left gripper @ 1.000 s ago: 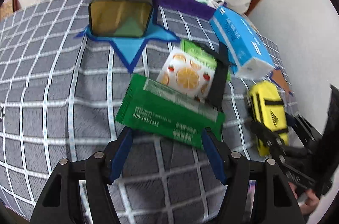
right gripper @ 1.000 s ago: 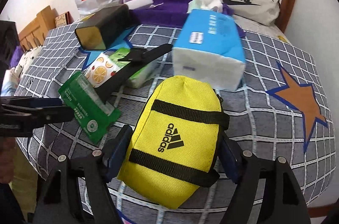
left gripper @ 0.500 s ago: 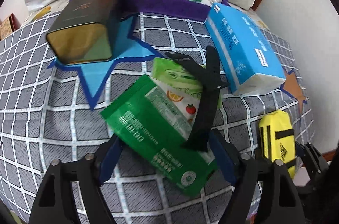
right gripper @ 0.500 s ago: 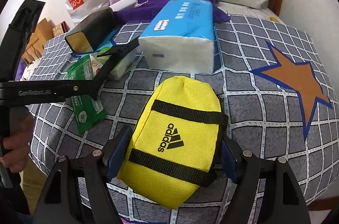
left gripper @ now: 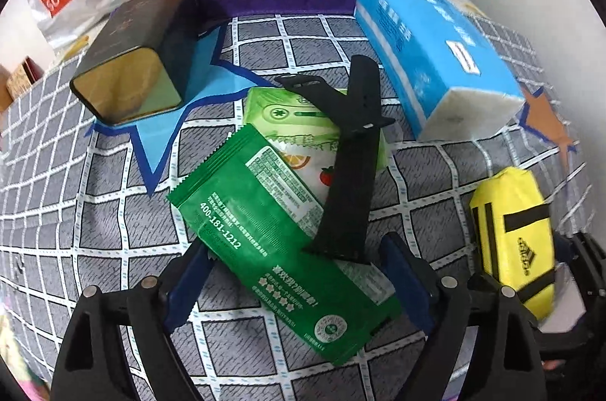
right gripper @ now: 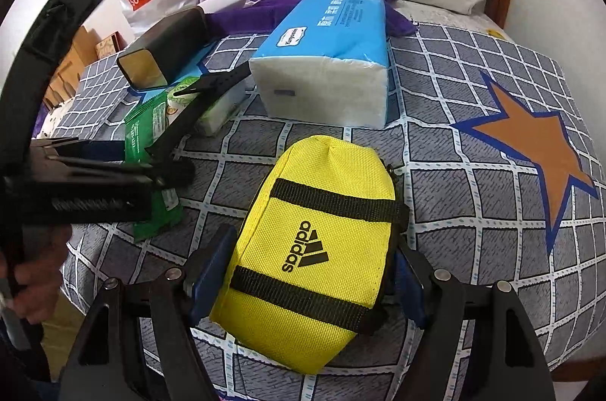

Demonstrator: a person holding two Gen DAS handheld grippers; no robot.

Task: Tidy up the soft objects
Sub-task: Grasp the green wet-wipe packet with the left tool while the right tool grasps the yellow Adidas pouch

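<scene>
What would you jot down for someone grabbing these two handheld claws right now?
Left gripper: open, fingers either side of the dark green packet, not squeezing it.
Right gripper: closed on the yellow Adidas pouch.
A black strap lies across the green packet and the fruit-print wipes pack; the blue tissue pack sits behind them.
Done: the pouch is gripped. Left: nothing looks sorted yet.

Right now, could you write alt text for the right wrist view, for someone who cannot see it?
A yellow Adidas pouch lies between the right gripper's two blue-padded fingers on a grey checked cloth with an orange star. Behind it sits a blue tissue pack; at left, the left gripper reaches over a green sachet.
</scene>
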